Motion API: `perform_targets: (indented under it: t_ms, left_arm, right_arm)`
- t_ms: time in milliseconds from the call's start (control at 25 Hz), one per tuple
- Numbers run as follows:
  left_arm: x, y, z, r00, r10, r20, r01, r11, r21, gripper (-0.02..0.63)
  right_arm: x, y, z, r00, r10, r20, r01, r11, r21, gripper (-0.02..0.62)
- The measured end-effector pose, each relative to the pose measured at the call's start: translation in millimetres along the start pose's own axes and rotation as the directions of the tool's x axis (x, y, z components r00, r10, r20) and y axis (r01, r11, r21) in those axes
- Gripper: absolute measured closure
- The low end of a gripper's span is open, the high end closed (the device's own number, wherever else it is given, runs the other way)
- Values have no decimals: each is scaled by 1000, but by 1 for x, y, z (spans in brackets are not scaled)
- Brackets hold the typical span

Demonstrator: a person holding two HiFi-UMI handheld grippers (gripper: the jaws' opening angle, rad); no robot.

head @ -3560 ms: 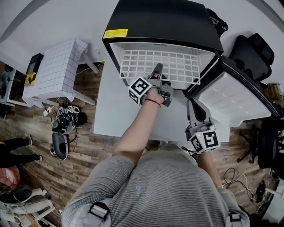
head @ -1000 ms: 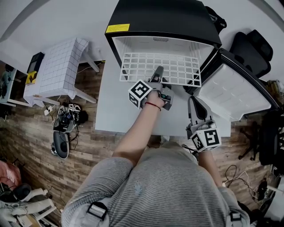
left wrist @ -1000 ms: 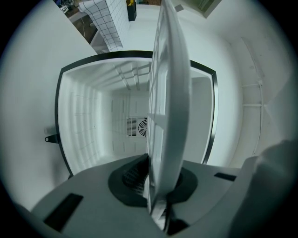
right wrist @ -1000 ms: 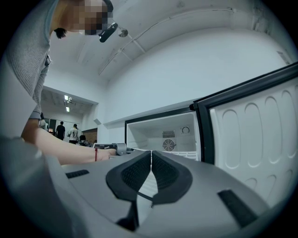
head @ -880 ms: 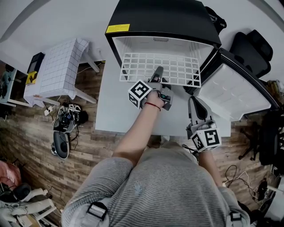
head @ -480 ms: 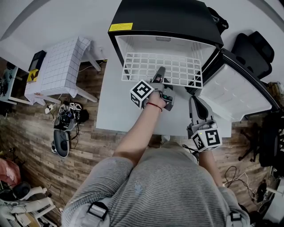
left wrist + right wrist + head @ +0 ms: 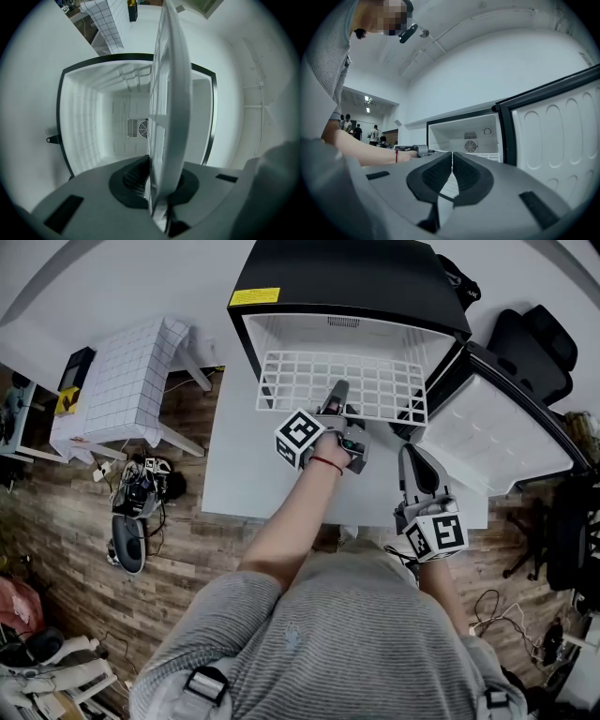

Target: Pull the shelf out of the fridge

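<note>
A black fridge (image 7: 347, 277) stands open on a white table (image 7: 248, 474). Its white wire shelf (image 7: 375, 381) sticks partly out over the front rim. My left gripper (image 7: 335, 395) is shut on the shelf's front edge. In the left gripper view the shelf (image 7: 171, 93) runs edge-on between the jaws of the left gripper (image 7: 157, 206), with the white fridge interior (image 7: 98, 126) behind. My right gripper (image 7: 412, 457) hovers over the table by the open door (image 7: 487, 437), shut on nothing. In the right gripper view the pads of the right gripper (image 7: 452, 159) touch.
A small white gridded table (image 7: 122, 381) stands left of the fridge table. A black chair (image 7: 534, 348) is at the far right. Cables and gear (image 7: 136, 502) lie on the wooden floor at the left. People stand in the distance (image 7: 351, 129).
Since the earliest frame the shelf has come a little further out with my left gripper on it. Over the last second only the head view has shifted slightly.
</note>
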State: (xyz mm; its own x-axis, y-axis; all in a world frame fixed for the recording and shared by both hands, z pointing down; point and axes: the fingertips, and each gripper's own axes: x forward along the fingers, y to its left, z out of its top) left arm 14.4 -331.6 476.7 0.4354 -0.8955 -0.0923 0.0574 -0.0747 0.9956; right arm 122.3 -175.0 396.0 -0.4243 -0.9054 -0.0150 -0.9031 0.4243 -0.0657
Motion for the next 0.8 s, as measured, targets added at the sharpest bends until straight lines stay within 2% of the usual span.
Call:
perform_targets:
  t_ms: [800]
  left_arm:
    - [-8,0,-2,1000,-2,-13,2,1000,1,569]
  right_arm:
    - [3,8,-1,1000,1,-2,-1,1000,-1,581]
